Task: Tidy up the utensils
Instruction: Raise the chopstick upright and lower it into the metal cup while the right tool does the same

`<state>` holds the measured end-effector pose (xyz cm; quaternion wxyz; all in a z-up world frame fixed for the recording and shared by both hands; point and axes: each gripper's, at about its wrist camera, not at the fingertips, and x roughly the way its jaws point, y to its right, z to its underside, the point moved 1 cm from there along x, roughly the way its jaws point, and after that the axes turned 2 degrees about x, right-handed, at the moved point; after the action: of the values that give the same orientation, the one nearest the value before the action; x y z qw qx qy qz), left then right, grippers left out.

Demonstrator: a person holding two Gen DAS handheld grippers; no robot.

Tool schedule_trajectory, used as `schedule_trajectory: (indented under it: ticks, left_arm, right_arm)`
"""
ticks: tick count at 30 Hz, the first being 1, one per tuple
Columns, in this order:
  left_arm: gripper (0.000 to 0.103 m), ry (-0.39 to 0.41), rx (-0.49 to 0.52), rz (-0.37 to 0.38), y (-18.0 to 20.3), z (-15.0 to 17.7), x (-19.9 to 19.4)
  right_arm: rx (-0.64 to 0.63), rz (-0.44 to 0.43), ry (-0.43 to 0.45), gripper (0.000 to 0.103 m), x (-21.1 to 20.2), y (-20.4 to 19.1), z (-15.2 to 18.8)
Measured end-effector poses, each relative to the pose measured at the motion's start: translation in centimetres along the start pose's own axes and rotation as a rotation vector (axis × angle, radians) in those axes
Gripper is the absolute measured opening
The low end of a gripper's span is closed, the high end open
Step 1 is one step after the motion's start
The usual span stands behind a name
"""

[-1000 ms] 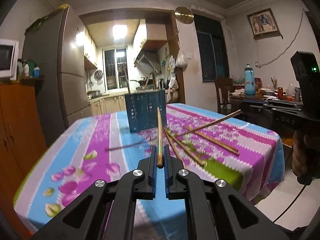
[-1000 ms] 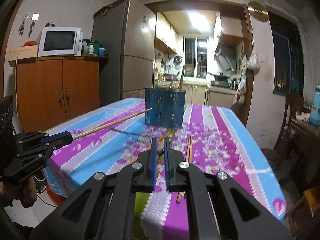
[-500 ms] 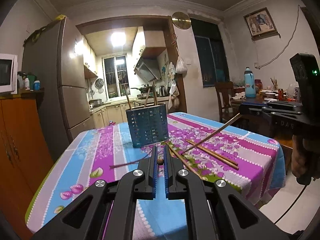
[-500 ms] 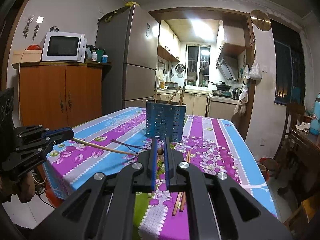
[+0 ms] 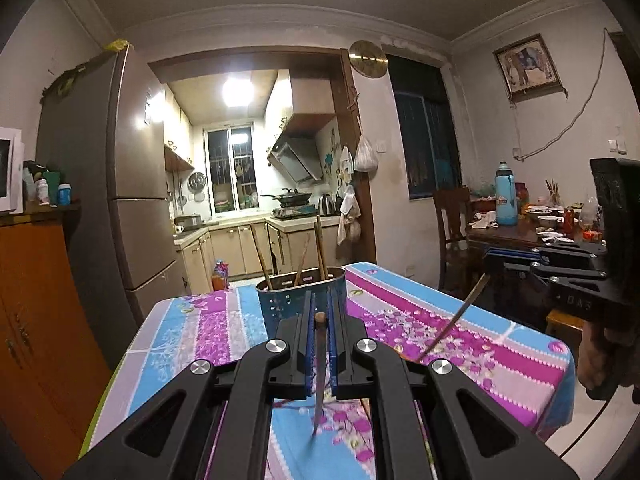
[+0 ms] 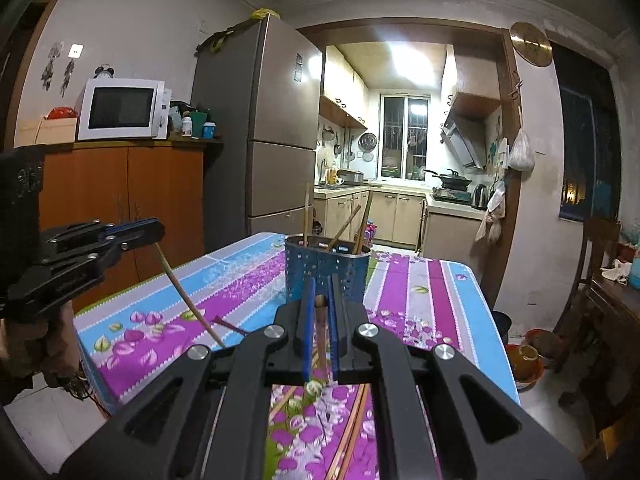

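Left wrist view: left tool [image 5: 319, 316] clamped on a chopstick [image 5: 319, 376], tip hanging down over the table [image 5: 460, 320]. Right tool [image 6: 319, 300] likewise pinches its own chopstick [image 6: 320, 332]. Blue holder [image 5: 280, 304] just beyond, holding probably three sticks; loose chopsticks [image 6: 352, 428] on the cloth.

chopsticks in holder [image 6: 326, 266]: 3 | held: 2 | tools: 2

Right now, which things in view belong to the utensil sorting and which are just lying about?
Job: left gripper and right gripper, each clamping a chopstick; blue holder; loose chopsticks on the tablecloth.
Lying about: microwave, fridge, blue flask.
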<state>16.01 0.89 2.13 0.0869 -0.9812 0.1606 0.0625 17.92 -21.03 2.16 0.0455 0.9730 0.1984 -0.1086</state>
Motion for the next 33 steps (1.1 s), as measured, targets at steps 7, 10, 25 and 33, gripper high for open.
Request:
schedule_trajectory:
  ticks: [7, 10, 25, 33]
  left_arm:
    - [0.007, -0.041, -0.002, 0.022, -0.7, -3.0, 2.7]
    - [0.007, -0.056, -0.008, 0.027, -0.7, -4.1, 3.1]
    - [0.007, -0.097, -0.044, 0.022, -1.9, -8.0, 4.1]
    - [0.007, -0.065, -0.075, 0.016, -3.7, -12.3, 5.2]
  right_arm:
    - [0.019, -0.037, -0.026, 0.005, 1.3, 0.8, -3.2]
    - [0.040, -0.048, -0.034, 0.005, 1.8, 1.4, -4.2]
    - [0.078, -0.071, 0.030, 0.005, 2.8, 2.8, -8.2]
    - [0.062, -0.067, 0.071, 0.005, 4.0, 3.4, -12.4]
